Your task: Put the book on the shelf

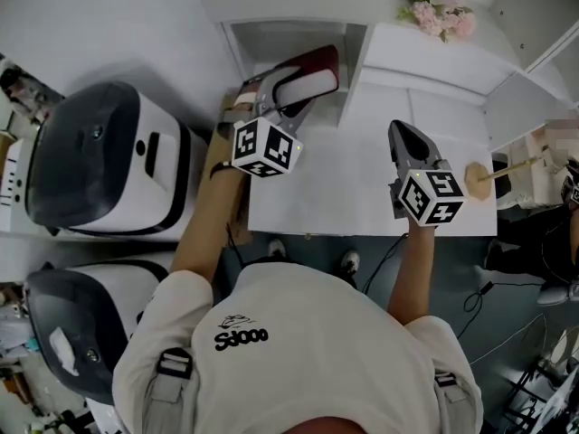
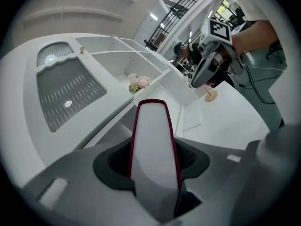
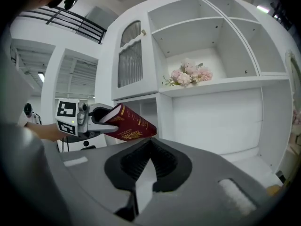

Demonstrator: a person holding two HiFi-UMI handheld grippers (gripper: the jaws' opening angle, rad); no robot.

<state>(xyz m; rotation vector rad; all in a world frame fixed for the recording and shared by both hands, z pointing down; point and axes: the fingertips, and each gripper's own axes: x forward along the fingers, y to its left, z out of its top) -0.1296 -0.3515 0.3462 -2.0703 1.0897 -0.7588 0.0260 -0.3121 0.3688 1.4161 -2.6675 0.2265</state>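
A dark red book [image 1: 308, 78] with white page edges is clamped in my left gripper [image 1: 288, 93], which is shut on it. In the left gripper view the book [image 2: 153, 145] stands edge-on between the jaws, pointing at the white shelf unit [image 2: 117, 55]. It hangs tilted in front of the shelf's lower left compartment [image 1: 289, 39]. The right gripper view shows the book [image 3: 127, 124] and the left gripper [image 3: 91, 119] beside that opening. My right gripper [image 1: 404, 134] hovers over the white tabletop [image 1: 362, 188], shut with nothing in it.
Pink flowers [image 1: 439, 12] lie on a shelf board at the upper right. A round wooden piece [image 1: 477, 179] sits near the table's right edge. Two white and black machines [image 1: 99, 161] stand on the left. Cables run over the floor [image 1: 479, 297] at the right.
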